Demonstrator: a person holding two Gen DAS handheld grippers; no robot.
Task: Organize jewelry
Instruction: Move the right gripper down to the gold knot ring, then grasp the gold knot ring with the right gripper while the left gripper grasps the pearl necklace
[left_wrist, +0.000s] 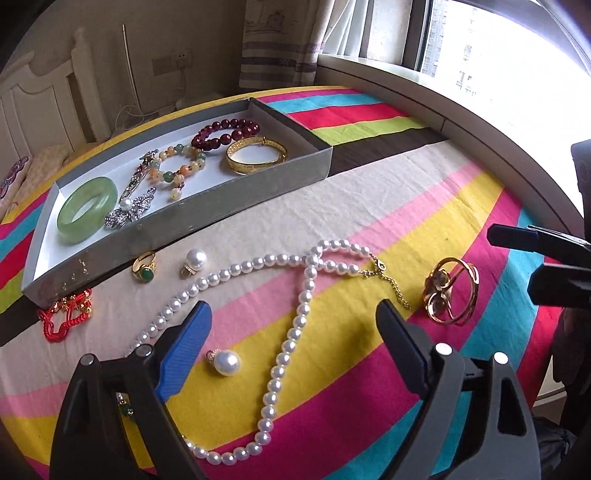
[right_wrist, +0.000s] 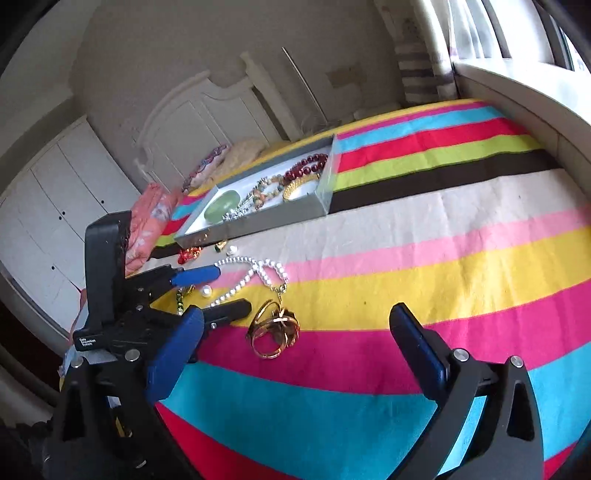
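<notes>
A grey box (left_wrist: 236, 201) on the striped bed holds a green jade bangle (left_wrist: 86, 210), a silver brooch (left_wrist: 131, 212), a beaded bracelet (left_wrist: 177, 164), a dark red bead bracelet (left_wrist: 225, 134) and a gold bangle (left_wrist: 256, 158). Loose on the cloth lie a pearl necklace (left_wrist: 295, 325), two pearl pendants (left_wrist: 225, 362), a green-stone ring (left_wrist: 144, 266), a red cord charm (left_wrist: 66, 314) and a gold ring ornament (left_wrist: 452, 291). My left gripper (left_wrist: 291, 317) is open just above the necklace. My right gripper (right_wrist: 295, 328) is open, close to the gold ornament (right_wrist: 273, 330).
A white headboard (right_wrist: 199, 122) and pillows (right_wrist: 155, 218) stand behind the box (right_wrist: 258, 218). A window sill (left_wrist: 424, 96) runs along the bed's right side. The striped cloth (right_wrist: 443, 258) spreads wide to the right.
</notes>
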